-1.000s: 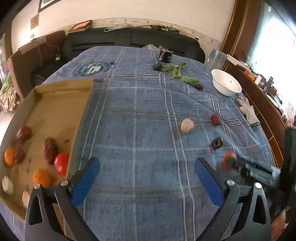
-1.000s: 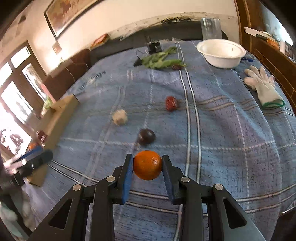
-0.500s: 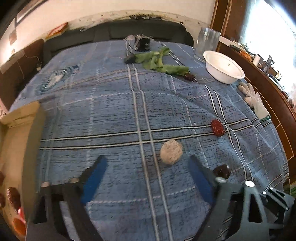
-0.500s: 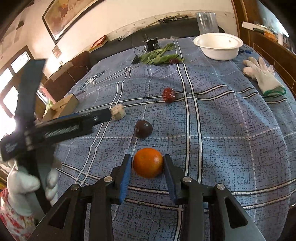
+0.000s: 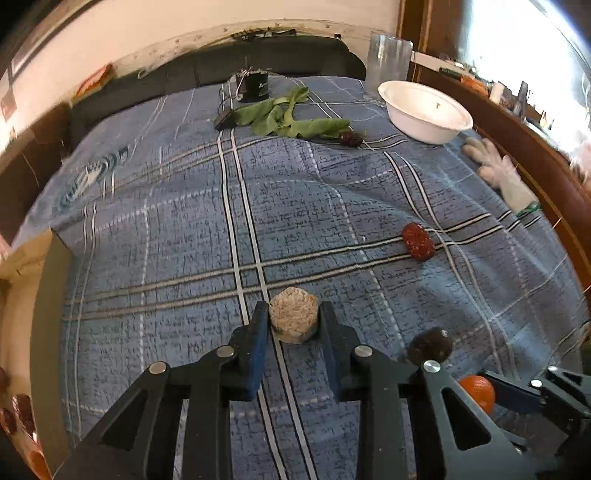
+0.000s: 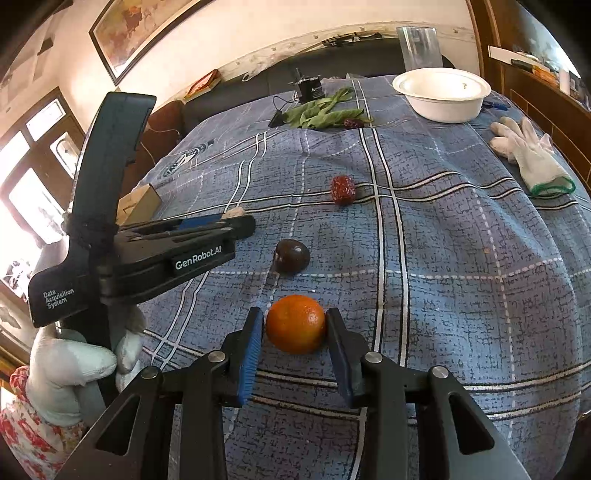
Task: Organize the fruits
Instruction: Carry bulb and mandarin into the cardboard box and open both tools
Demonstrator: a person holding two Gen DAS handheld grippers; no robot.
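Blue pads of the left gripper (image 5: 293, 326) pinch a pale beige fruit (image 5: 293, 319) from both sides, right on the blue plaid cloth (image 5: 184, 229); the right gripper (image 6: 295, 332) brackets an orange (image 6: 295, 324) on the cloth, its right pad touching the peel and a thin gap showing on its left; beyond sit a dark round fruit (image 6: 291, 256) and a red date (image 6: 342, 189), well apart; farther back, green leaves (image 5: 288, 120), a white bowl (image 5: 424, 110), a white glove (image 6: 528, 155); only the left view catches the cardboard box (image 5: 22, 295) with fruit inside; only the right view shows the framed picture (image 6: 136, 29).
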